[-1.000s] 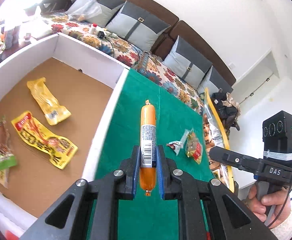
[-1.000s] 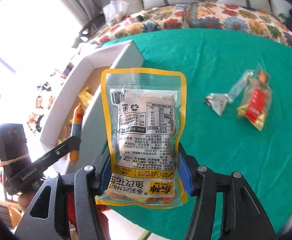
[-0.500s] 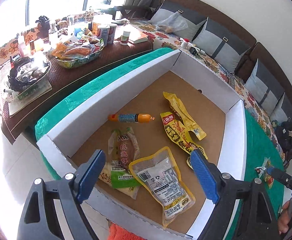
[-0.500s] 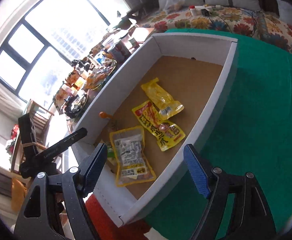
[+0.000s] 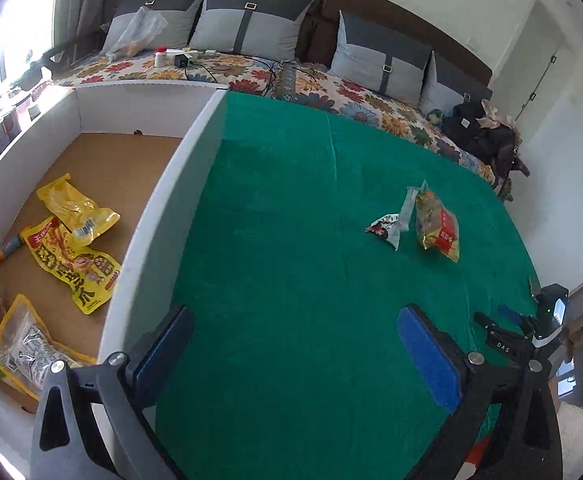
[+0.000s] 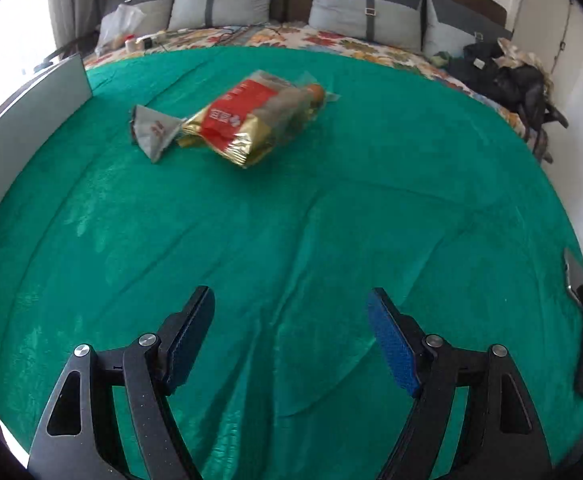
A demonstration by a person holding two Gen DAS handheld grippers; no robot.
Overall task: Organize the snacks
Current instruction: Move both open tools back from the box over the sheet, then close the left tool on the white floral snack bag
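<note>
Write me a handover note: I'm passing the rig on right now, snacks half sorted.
Left hand-held gripper: empty, jaws opening, over the green cloth beside the box.
Right hand-held gripper: open, empty, over the cloth.
Done: in the box lie two yellow packs, a peanut bag, a sausage and a pack at the near wall.
Left: the red-gold pack and the small grey wrapper on the cloth.
</note>
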